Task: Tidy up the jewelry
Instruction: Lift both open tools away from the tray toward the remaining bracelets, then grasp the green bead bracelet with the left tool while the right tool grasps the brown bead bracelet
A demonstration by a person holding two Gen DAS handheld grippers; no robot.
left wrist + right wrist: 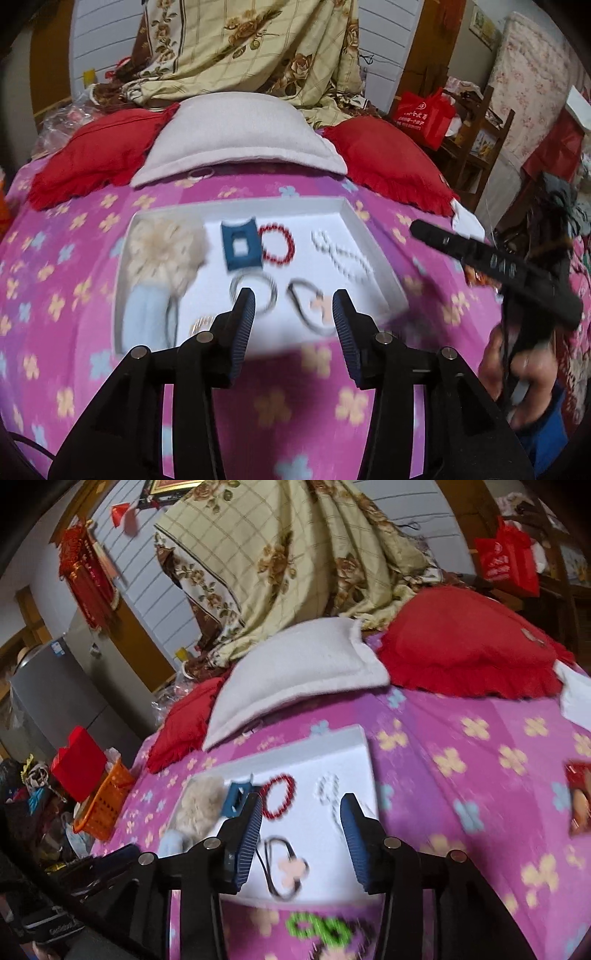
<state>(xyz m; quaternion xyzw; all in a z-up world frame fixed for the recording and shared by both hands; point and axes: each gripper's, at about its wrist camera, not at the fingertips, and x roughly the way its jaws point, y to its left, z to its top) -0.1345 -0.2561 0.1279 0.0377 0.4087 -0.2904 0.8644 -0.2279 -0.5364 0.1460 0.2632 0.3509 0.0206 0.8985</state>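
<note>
A white tray [364,236] lies on the pink flowered bedspread and holds jewelry: a red bead bracelet [277,244], a blue square clip [240,249], a pearl strand [341,254], a silver bangle [254,293], a dark cord with a flower pendant [312,306] and a fluffy beige piece [162,251]. My left gripper [293,308] is open and empty above the tray's near edge. My right gripper [301,814] is open and empty above the same tray [354,746], with the red bracelet [279,795] and flower pendant [291,869] between its fingers.
A grey pillow [236,136] and red cushions [388,162] lie behind the tray. A loose ring [201,173] rests by the pillow. The other gripper's body [495,266] is at right. An orange basket [105,801] stands left of the bed. A green bead chain [319,928] lies near the tray.
</note>
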